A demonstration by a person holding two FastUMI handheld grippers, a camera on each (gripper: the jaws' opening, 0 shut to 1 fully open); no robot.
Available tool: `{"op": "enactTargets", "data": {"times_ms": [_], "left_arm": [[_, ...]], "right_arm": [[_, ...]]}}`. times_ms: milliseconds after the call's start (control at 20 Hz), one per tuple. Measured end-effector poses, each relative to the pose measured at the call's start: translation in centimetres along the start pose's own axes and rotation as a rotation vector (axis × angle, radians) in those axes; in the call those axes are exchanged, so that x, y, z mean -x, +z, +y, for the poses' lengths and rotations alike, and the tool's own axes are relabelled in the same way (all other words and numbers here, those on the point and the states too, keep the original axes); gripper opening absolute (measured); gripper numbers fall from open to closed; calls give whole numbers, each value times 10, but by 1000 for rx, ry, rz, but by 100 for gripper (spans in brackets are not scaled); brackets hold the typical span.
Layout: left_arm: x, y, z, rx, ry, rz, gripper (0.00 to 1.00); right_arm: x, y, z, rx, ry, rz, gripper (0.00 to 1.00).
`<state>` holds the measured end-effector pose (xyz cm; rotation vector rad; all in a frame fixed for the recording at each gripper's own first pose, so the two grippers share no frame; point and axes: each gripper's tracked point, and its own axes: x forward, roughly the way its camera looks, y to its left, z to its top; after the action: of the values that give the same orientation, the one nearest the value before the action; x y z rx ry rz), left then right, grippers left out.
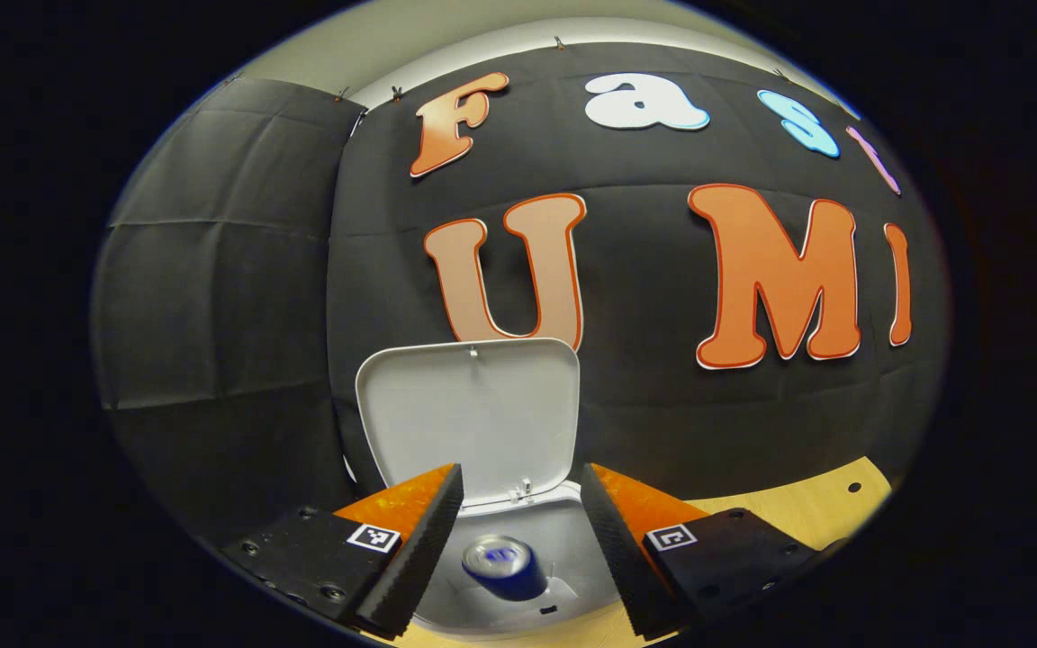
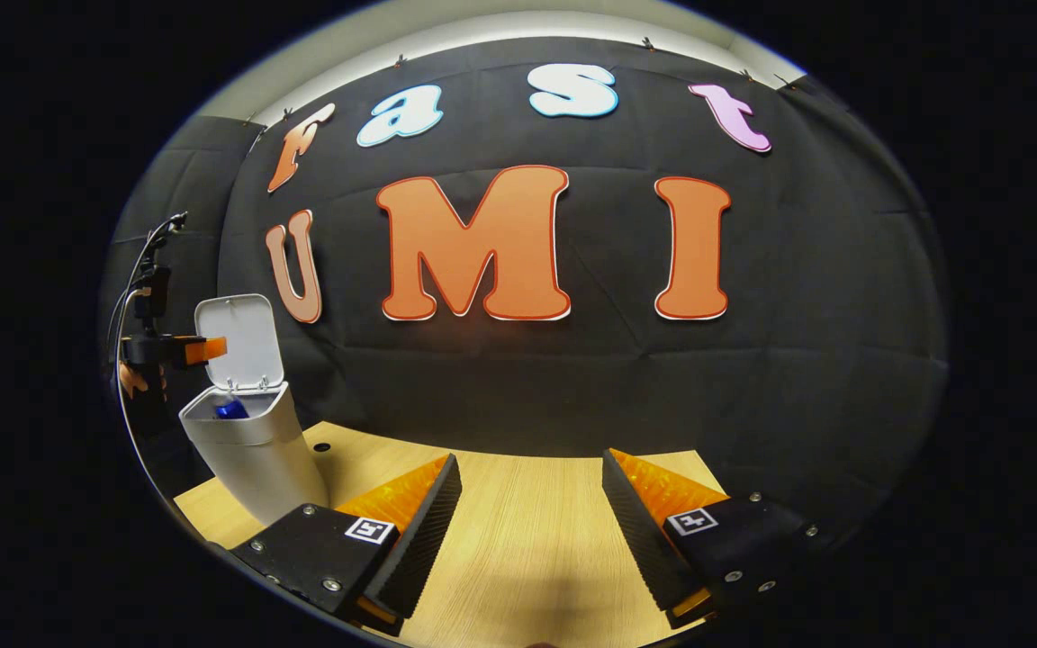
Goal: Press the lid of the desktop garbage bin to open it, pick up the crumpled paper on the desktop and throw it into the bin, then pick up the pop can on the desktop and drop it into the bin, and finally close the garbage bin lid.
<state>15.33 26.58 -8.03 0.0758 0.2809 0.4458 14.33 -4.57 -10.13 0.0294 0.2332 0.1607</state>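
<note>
The can [image 1: 505,565] lies tilted in the mouth of the bin [image 1: 572,549], its top end turned toward the camera in the left gripper view, and neither finger touches it. In the right gripper view the can [image 2: 231,409] shows as a small blue shape just inside the bin's rim. The bin [image 2: 253,450] stands on the desk [image 2: 518,531] near its far left corner, close to the booth's black wall, and its body narrows toward the base. The lid [image 1: 469,414] stands upright on its hinge at the back of the bin, with its pale inner face turned forward. The left claw [image 1: 520,540] hangs over the open bin, its jaws set wide apart with the can seen between and below them, and it grips nothing. In the right gripper view that same claw [image 2: 203,348] shows beside the raised lid [image 2: 239,342], above the rim, with a hand [image 2: 131,380] behind it. The right claw [image 2: 527,531] sits well apart from the bin, low over bare desk, its jaws spread wide and holding nothing.
</note>
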Motion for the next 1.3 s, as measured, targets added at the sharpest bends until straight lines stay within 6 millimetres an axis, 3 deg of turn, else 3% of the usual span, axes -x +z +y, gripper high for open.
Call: {"op": "enactTargets", "data": {"times_ms": [50, 350, 600, 950, 1100, 1200, 1300], "left_arm": [[-1, 2, 2, -2, -1, -5, 87], [-4, 43, 14, 26, -2, -59, 89], [-17, 103, 36, 51, 15, -115, 89], [-40, 187, 46, 45, -18, -192, 89], [-56, 203, 45, 45, -40, -148, 90], [-71, 204, 48, 26, -45, -108, 98], [-87, 196, 49, 7, -42, -55, 97]], "right_arm": [[0, 0, 1, 0, -2, 0, 94], [0, 3, 3, -5, -1, -6, 94], [0, 4, 2, -7, 0, -6, 94], [-2, 5, -1, -13, -4, -8, 94], [-5, 5, -4, -17, -9, -6, 94], [-4, 5, -6, -20, -13, -10, 94], [-5, 3, -7, -25, -16, -6, 94]]}}
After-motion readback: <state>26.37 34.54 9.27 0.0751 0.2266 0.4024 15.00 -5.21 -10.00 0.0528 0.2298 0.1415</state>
